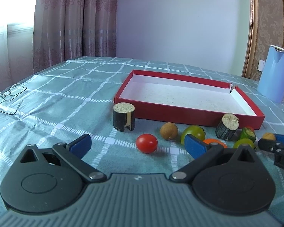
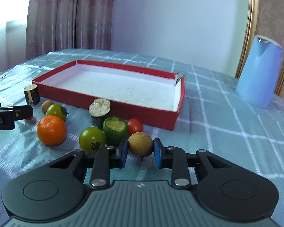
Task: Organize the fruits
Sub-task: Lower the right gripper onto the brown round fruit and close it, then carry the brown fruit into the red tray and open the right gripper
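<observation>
A red box (image 1: 187,113) (image 2: 108,102) with a white inside lies on the checked cloth, with nothing in it. In front of it lie fruits: a red tomato (image 1: 146,143), a brown longan (image 1: 168,131), green tomatoes (image 1: 194,133) (image 2: 92,139), an orange (image 2: 51,130), a second red tomato (image 2: 135,126) and cut dark and green stubs (image 1: 123,116) (image 2: 115,130). My left gripper (image 1: 138,145) is open, its fingers either side of the red tomato. My right gripper (image 2: 140,152) is shut on a brown longan (image 2: 140,146); it also shows in the left wrist view (image 1: 274,141).
A light blue kettle (image 1: 274,75) (image 2: 259,70) stands at the back right. Glasses (image 1: 8,96) lie on the cloth at the left. Curtains and a wall are behind the table.
</observation>
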`<action>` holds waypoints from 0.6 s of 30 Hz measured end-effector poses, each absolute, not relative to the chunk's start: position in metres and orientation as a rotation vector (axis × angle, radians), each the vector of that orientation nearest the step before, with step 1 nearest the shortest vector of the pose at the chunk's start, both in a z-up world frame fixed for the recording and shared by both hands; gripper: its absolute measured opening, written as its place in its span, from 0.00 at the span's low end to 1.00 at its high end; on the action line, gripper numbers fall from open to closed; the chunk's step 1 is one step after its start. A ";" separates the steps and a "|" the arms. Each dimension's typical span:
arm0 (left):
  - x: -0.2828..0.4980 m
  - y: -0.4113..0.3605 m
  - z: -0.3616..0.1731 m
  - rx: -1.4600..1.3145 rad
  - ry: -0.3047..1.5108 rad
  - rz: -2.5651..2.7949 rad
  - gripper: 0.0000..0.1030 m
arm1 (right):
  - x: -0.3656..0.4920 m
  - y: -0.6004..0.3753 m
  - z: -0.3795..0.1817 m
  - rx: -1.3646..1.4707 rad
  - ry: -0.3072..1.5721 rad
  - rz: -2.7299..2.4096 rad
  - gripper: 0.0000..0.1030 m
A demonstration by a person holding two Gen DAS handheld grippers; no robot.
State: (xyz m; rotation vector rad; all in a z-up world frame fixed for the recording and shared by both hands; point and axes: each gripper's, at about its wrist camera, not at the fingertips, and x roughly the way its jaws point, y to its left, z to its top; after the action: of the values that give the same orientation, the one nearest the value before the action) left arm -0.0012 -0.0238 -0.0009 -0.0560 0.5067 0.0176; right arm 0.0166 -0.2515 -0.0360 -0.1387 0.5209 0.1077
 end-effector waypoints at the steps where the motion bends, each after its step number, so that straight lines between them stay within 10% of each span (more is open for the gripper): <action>1: -0.001 -0.024 -0.001 -0.054 0.508 0.019 1.00 | 0.015 -0.251 -0.035 -0.143 0.512 0.099 0.27; 18: -0.001 -0.025 0.000 -0.044 0.516 0.021 1.00 | 0.018 -0.240 0.003 -0.210 0.398 0.036 0.27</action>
State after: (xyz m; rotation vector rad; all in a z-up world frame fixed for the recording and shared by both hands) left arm -0.0009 -0.0255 -0.0002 -0.0441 0.5158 0.0206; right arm 0.0181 -0.2400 0.0026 -0.2104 0.3981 0.0361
